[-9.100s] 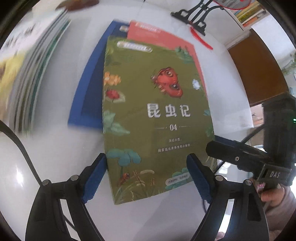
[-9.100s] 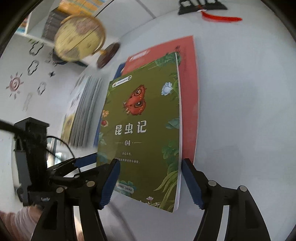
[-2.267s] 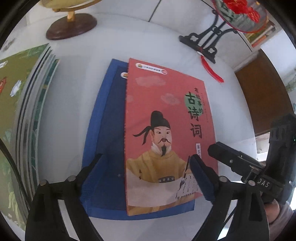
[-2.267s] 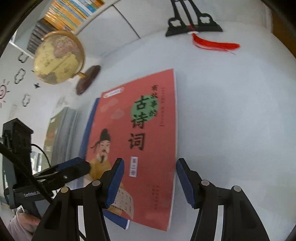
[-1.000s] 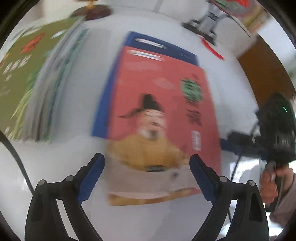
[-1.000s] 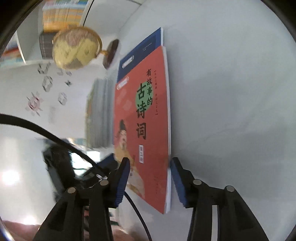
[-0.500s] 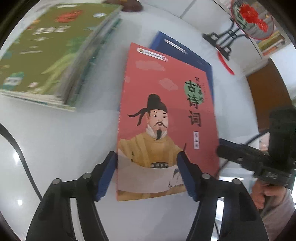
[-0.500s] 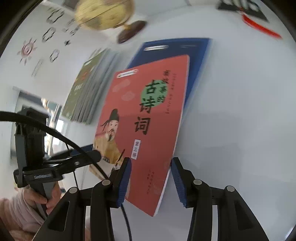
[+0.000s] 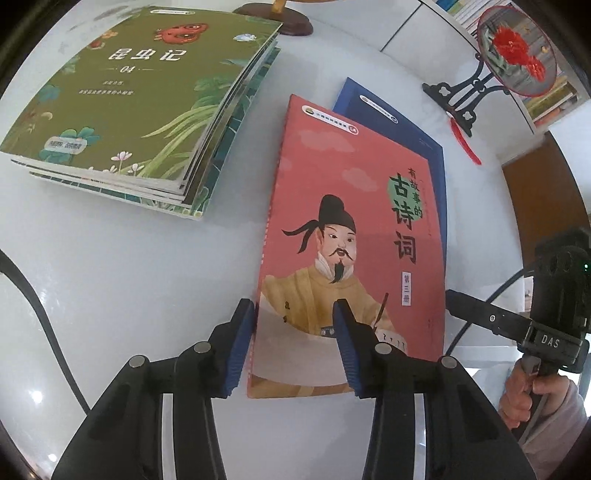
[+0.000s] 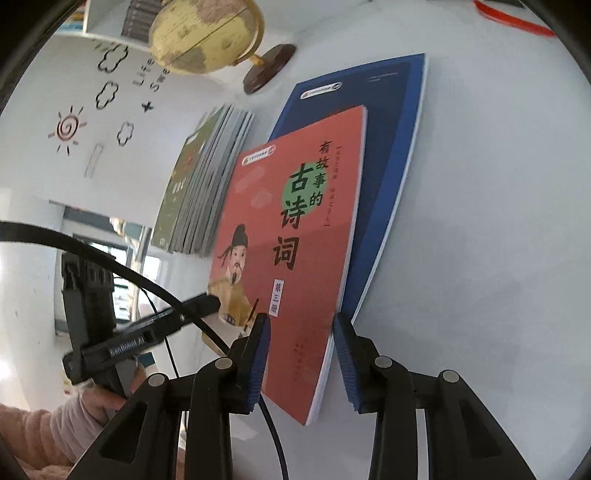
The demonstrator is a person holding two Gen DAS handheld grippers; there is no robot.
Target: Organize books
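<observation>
A red book with a bearded scholar on its cover (image 9: 351, 229) (image 10: 295, 236) lies over a blue book (image 9: 424, 147) (image 10: 391, 147) on the white table, pulled toward the near edge. My left gripper (image 9: 293, 321) is partly closed around the red book's near left corner. My right gripper (image 10: 301, 332) is partly closed around its near right corner. Whether either one pinches the cover does not show. A stack of books with a green cover on top (image 9: 140, 92) (image 10: 203, 184) lies to the left.
A globe on a brown wooden base (image 10: 207, 33) (image 9: 288, 22) stands at the back. A black stand with a round red fan and tassel (image 9: 491, 74) stands at the back right. A brown cabinet (image 9: 543, 192) is beyond the white table (image 9: 129, 277) to the right.
Both grippers have narrowed around the red book's near corners. The book has slid nearer and off the blue book. The green book moved to the left stack some seconds ago.
</observation>
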